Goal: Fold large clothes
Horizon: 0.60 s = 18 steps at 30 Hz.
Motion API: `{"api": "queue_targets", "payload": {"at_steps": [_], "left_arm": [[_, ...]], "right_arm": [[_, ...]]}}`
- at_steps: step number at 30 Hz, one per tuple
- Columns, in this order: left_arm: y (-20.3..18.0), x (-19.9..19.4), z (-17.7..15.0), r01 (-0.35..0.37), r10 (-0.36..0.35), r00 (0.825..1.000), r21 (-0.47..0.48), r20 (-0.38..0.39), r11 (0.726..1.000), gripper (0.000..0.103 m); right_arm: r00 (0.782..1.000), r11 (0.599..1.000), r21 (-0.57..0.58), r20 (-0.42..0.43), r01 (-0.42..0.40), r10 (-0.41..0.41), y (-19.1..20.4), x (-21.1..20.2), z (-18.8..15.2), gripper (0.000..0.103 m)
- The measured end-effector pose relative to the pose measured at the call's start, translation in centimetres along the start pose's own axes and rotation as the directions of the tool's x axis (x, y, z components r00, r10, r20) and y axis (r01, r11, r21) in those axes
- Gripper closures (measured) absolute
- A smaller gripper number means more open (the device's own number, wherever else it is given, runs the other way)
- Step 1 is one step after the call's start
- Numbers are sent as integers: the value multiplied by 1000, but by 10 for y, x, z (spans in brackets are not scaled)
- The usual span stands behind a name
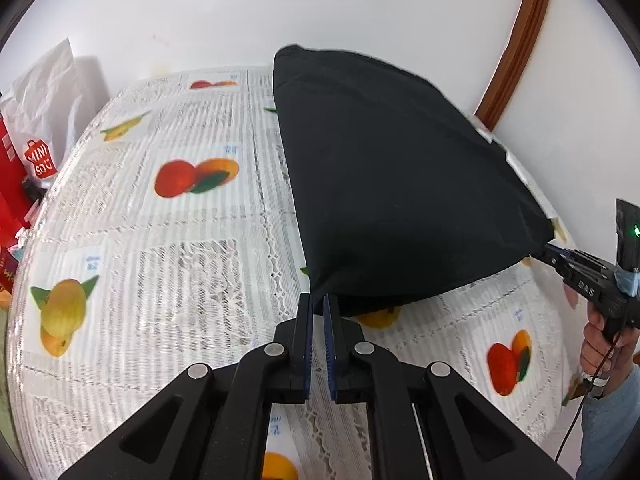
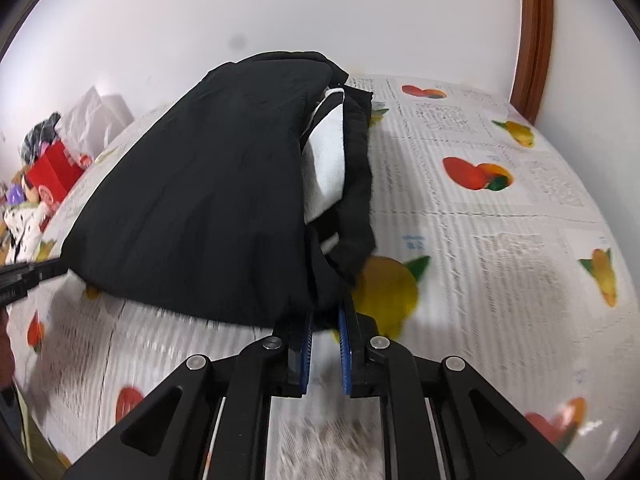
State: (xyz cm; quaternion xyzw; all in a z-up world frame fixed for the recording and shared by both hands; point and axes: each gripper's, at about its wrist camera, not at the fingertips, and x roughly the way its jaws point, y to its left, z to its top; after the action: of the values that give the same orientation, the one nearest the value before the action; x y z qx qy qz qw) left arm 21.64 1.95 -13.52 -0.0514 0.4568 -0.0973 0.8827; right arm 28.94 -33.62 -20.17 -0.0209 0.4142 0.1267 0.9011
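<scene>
A large black garment (image 1: 392, 184) is held up over the table between my two grippers, its far part resting on the cloth. My left gripper (image 1: 318, 308) is shut on its near left corner. My right gripper (image 2: 325, 320) is shut on the near right corner; it also shows in the left wrist view (image 1: 550, 254) at the right, pinching the fabric edge. In the right wrist view the garment (image 2: 208, 192) hangs in a folded bulge, with a white inner patch (image 2: 326, 160) showing between its layers. The left gripper's fingers (image 2: 40, 270) show at the left edge there.
The table wears a white lace cloth with fruit prints (image 1: 176, 216). A white Miniso bag (image 1: 40, 120) and red boxes (image 1: 8, 184) stand at the left edge. A wood-framed door (image 1: 520, 36) is behind on the right. Clutter (image 2: 44, 176) sits at the far left.
</scene>
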Motion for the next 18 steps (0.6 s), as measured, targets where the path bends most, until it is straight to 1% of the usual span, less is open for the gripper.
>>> {"api": "queue_targets", "payload": {"at_steps": [3, 4, 5, 6, 7, 9, 12, 15, 16, 18], "left_arm": [[1, -14, 5, -10, 9, 999, 13, 37, 1000, 97], [2, -19, 8, -8, 8, 999, 12, 44, 1000, 96], [2, -19, 11, -7, 6, 999, 10, 46, 1000, 96], [4, -15, 17, -5, 4, 999, 7, 44, 1000, 95], [3, -12, 22, 1, -1, 999, 2, 40, 1000, 95], [1, -6, 29, 15, -15, 999, 0, 32, 1000, 95], [-9, 7, 37, 33, -33, 999, 13, 14, 999, 94], [-13, 21, 39, 35, -35, 999, 27, -8, 999, 94], [-15, 26, 38, 33, -33, 999, 32, -13, 999, 94], [-19, 32, 37, 22, -21, 1000, 62, -18, 998, 94]], "right_arm": [[999, 999, -42, 41, 3, -2, 0, -26, -1, 86], [997, 999, -39, 76, 5, -2, -1, -37, 1, 82], [994, 1000, -26, 113, -1, 4, -2, -45, 4, 76], [991, 1000, -14, 136, -12, 13, -3, -50, 7, 72], [987, 1000, -4, 157, -26, 26, -4, -53, 11, 70], [983, 999, 7, 179, -36, 35, -1, -52, 20, 70], [985, 1000, -8, 170, -25, 26, 10, -37, 29, 71], [991, 997, -10, 112, 72, -71, 16, -14, 29, 73], [992, 996, -2, 92, 92, -91, 14, -7, 27, 76], [994, 996, 18, 62, 83, -84, 8, 2, 24, 78]]}}
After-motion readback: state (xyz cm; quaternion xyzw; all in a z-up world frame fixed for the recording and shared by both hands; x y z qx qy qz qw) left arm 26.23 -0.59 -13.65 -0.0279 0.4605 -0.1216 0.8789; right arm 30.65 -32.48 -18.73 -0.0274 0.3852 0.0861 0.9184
